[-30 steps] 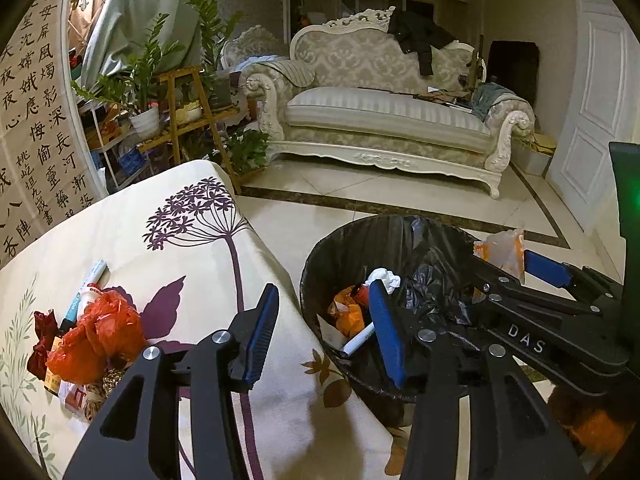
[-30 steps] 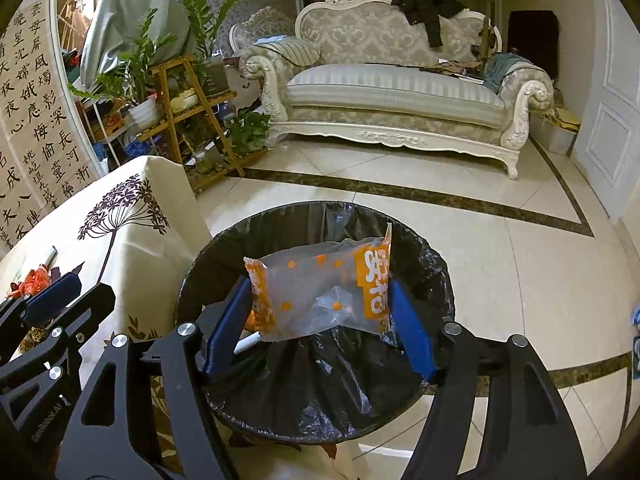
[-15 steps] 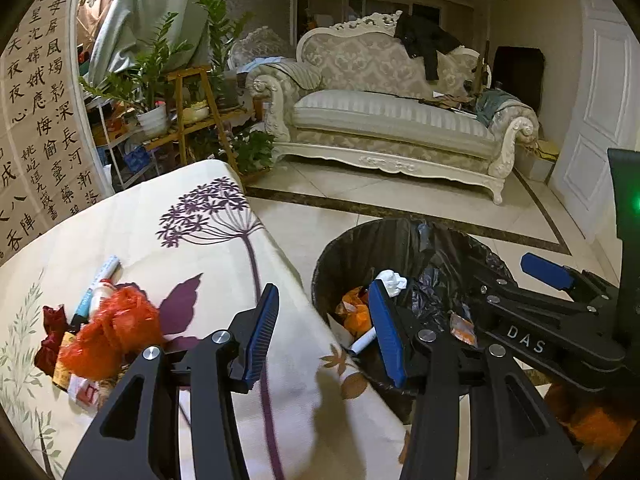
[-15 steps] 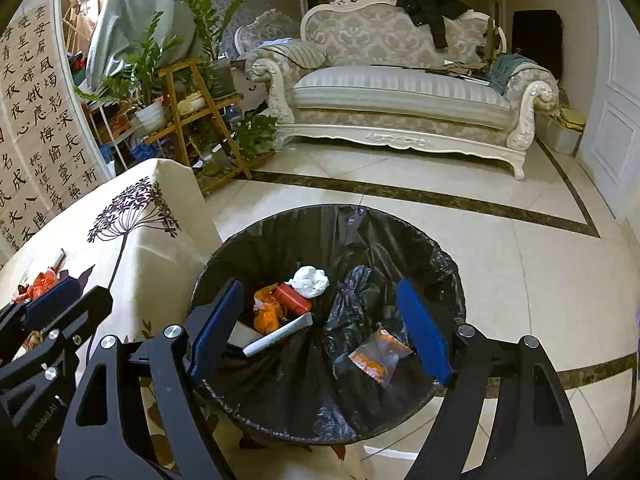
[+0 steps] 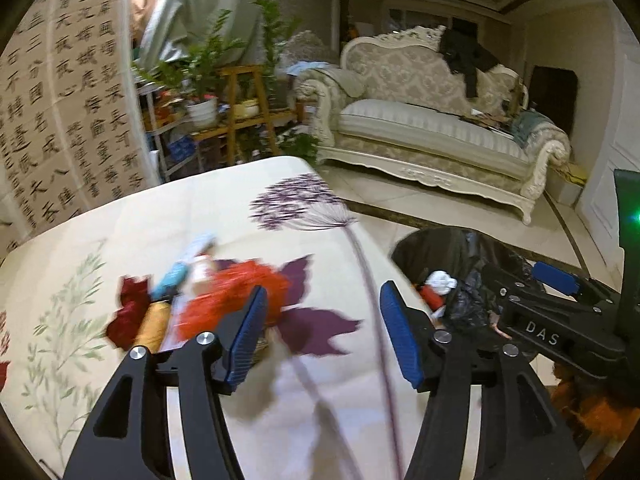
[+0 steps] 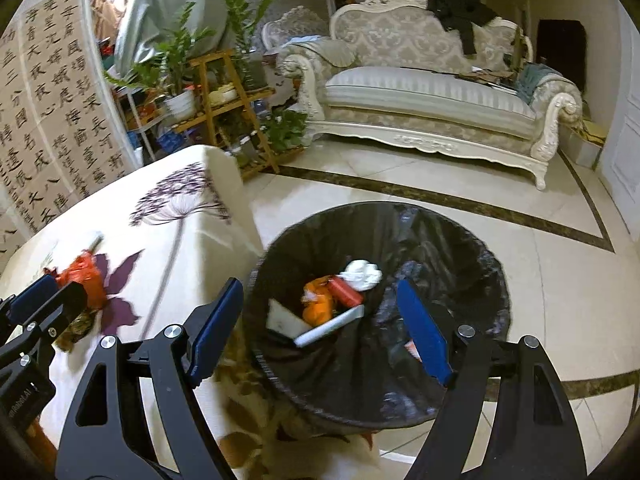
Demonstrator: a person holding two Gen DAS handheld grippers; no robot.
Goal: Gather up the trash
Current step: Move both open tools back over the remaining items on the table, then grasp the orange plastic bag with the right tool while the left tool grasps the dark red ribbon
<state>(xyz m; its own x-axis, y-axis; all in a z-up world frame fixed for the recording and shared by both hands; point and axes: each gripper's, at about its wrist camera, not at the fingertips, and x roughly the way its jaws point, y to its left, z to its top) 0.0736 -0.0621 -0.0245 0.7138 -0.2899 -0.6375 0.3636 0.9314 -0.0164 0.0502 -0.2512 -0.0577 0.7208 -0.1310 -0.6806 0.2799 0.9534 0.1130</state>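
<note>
A heap of trash lies on the floral tablecloth (image 5: 168, 216): an orange plastic bag (image 5: 236, 300), a dark red wrapper (image 5: 128, 312), a yellowish item (image 5: 154, 322) and a blue-and-white tube (image 5: 188, 260). My left gripper (image 5: 320, 328) is open and empty, just right of and near the heap. A black-lined trash bin (image 6: 440, 240) stands on the floor beside the table, holding a white wad (image 6: 362, 274), orange scraps and a white stick. My right gripper (image 6: 320, 320) is open and empty above the bin; it also shows in the left wrist view (image 5: 556, 280).
A cream sofa (image 6: 432, 92) with a black garment stands at the back. A wooden plant stand (image 6: 224, 96) with potted plants is behind the table. A calligraphy screen (image 5: 60, 120) is on the left. Tiled floor (image 6: 560, 264) surrounds the bin.
My right gripper opened and the clear orange-printed bag dropped into the bin. My left gripper swung left from the bin toward the trash heap on the table.
</note>
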